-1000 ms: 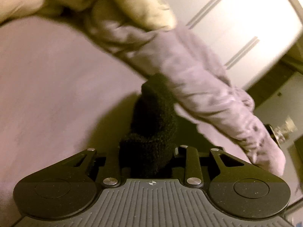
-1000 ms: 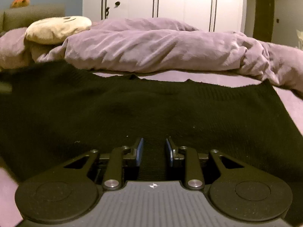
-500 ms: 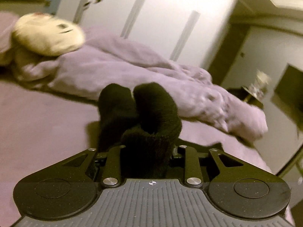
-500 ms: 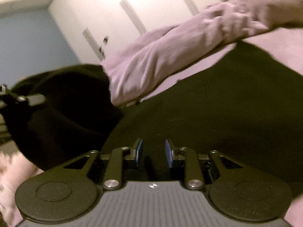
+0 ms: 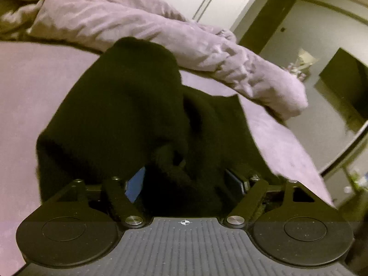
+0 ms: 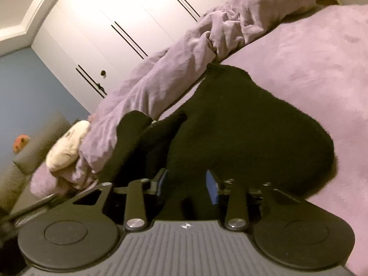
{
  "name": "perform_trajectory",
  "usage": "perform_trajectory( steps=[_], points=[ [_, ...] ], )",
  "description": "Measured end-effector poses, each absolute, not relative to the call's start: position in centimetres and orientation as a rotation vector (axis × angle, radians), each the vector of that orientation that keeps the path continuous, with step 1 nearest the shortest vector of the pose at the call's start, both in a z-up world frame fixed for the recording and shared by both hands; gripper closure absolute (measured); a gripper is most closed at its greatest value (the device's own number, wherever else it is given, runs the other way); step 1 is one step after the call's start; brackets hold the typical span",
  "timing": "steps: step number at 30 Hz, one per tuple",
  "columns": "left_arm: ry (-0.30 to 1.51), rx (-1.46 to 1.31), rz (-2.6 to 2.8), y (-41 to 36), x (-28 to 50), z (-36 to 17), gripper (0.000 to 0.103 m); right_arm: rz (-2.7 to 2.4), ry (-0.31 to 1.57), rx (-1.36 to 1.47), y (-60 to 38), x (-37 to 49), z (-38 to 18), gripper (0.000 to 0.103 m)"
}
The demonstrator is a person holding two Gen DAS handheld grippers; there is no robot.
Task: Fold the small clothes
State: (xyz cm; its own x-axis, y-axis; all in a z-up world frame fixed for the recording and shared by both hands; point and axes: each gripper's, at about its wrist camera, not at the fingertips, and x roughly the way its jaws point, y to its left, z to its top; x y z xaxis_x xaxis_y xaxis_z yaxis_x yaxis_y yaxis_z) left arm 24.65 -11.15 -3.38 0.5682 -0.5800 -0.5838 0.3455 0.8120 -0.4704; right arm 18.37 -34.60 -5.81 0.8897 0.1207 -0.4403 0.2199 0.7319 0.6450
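black knit garment, purple bed

One black garment, one duvet

Both hand-held grippers angled downward, jaws parting.
Left hand-held gripper: jaws have just been opening, now wide, dark knit lying loose between them. Right hand-held gripper: jaws have just been opening, partly spread, dark knit between.

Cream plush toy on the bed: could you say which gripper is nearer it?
Left, probably: the cream plush toy lies ahead-left of the left gripper; the right gripper sits further right, across the black knit garment.
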Motion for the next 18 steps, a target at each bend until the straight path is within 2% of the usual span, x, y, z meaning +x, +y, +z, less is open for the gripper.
perform_trajectory(
  steps=[3, 8, 13, 14, 16, 18],
  points=[
    [0.832, -0.28, -0.52, -9.3, 22.6, -3.1, 0.022, -0.048, 0.467, 0.752, -34.2, 18.7, -5.0, 0.063],
    [1.01, -0.295, -0.296, -5.3, 22.1, -4.7, 0.022, 0.018, 0.439, 0.772, -32.9, 19.1, -3.0, 0.06],
    [1.021, -0.278, -0.21, -2.5, 21.3, -5.6, 0.023, 0.073, 0.439, 0.697, -30.5, 21.0, -0.7, 0.058],
    [1.016, -0.265, -0.201, -2.2, 21.2, -5.7, 0.023, 0.078, 0.433, 0.683, -30.2, 21.5, -0.1, 0.056],
    [1.01, -0.253, -0.186, -1.8, 21.3, -5.6, 0.022, 0.098, 0.429, 0.674, -29.5, 22.9, 0.9, 0.042],
    [1.012, -0.262, -0.177, -1.4, 21.7, -5.6, 0.022, 0.126, 0.47, 0.643, -28.7, 24.9, 0.9, 0.037]
  ],
)
